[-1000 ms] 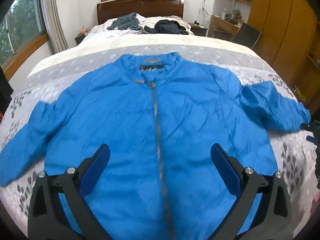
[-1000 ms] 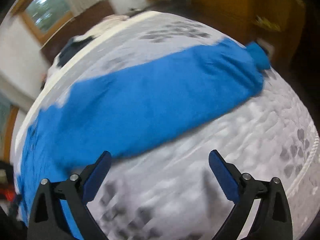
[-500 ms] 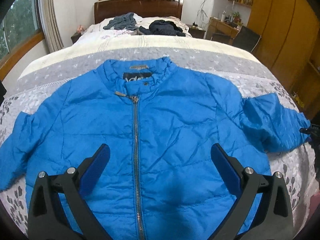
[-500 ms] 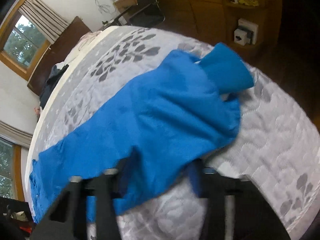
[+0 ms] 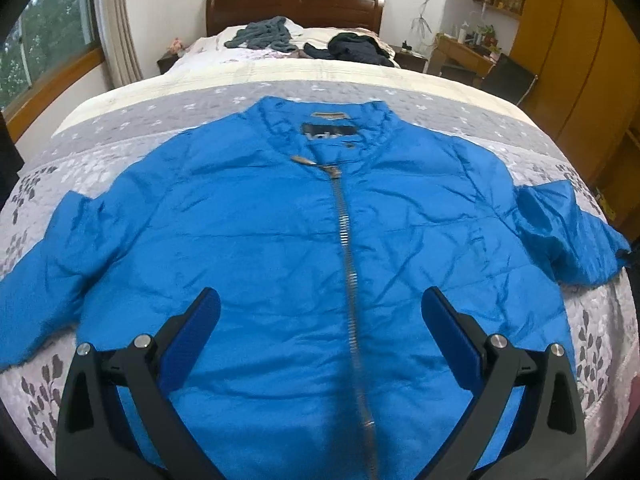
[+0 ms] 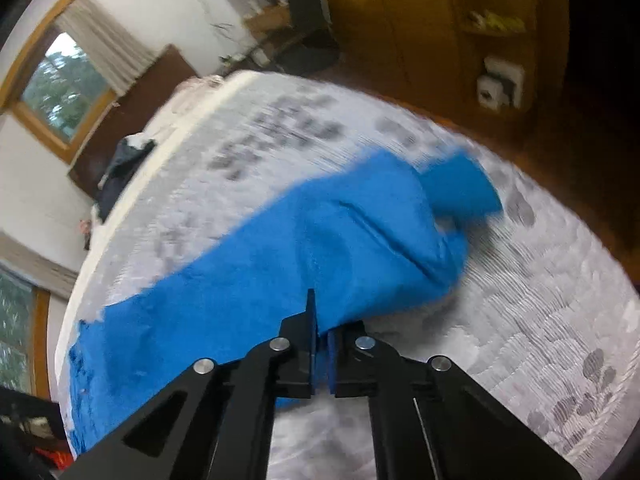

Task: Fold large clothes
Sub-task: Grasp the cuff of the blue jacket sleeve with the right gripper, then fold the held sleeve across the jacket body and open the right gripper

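Note:
A blue zip-up jacket (image 5: 280, 240) lies front up on the bed, zipped, collar toward the headboard and both sleeves spread out. My left gripper (image 5: 320, 320) hovers open over its lower front, astride the zipper (image 5: 346, 240), with nothing between its fingers. In the right wrist view my right gripper (image 6: 320, 332) is shut on the lower edge of the jacket's right sleeve (image 6: 320, 240). That sleeve is bunched up, and its cuff (image 6: 460, 188) is folded back near the bed's edge.
The bed (image 5: 100, 152) has a grey leaf-print quilt. Dark clothes (image 5: 352, 48) and a grey garment (image 5: 260, 36) lie by the wooden headboard (image 5: 296, 8). A desk (image 5: 464, 52) and wooden wardrobe (image 5: 580, 60) stand on the right, a window (image 5: 44, 48) on the left.
My right gripper went from open above the sleeve to shut on its edge, and the sleeve has bunched up. The left wrist view swung sideways and back over the jacket.

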Tool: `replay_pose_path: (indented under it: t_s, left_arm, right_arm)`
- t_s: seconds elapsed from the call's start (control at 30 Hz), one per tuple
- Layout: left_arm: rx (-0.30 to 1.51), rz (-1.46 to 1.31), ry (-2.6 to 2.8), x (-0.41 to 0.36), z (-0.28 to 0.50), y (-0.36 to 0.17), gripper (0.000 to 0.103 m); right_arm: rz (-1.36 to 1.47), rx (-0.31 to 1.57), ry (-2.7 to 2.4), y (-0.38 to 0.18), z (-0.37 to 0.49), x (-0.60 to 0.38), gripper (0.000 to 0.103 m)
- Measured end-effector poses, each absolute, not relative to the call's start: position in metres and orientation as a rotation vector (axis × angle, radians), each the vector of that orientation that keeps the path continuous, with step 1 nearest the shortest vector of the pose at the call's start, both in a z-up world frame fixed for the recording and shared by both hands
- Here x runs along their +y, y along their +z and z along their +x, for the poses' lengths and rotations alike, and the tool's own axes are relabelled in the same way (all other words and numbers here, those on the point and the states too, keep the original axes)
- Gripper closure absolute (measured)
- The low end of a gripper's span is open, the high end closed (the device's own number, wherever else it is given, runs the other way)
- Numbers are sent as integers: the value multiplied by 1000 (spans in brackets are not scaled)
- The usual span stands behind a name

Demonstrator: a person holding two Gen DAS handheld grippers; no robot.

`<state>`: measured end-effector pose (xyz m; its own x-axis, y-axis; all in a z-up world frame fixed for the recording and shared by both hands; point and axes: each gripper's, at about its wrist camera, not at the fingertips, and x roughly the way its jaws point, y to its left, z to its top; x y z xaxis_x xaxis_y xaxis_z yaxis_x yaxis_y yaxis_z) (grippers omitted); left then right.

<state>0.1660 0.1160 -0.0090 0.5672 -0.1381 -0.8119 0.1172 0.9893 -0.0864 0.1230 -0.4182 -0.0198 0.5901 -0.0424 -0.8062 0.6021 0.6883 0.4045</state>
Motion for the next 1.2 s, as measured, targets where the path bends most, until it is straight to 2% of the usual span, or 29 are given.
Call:
replay_pose_path:
  t_s: [0.33,0.6,0.93,1.2]
  left_arm:
    - [939,-58,-103,152,155,-9,3]
    - [937,-85,-75,178,148,-10,3]
    - [944,-116,-34,209,147,-15,3]
    - [961,-151,-11,230,151,-21,3]
  right_arm:
    - [543,788,-125,66,160,-293,100]
    - [364,786,107,91,195,-155,100]
    - [214,873,340,56,228,-14,100]
    - [134,1043,447,-4,235,53,100]
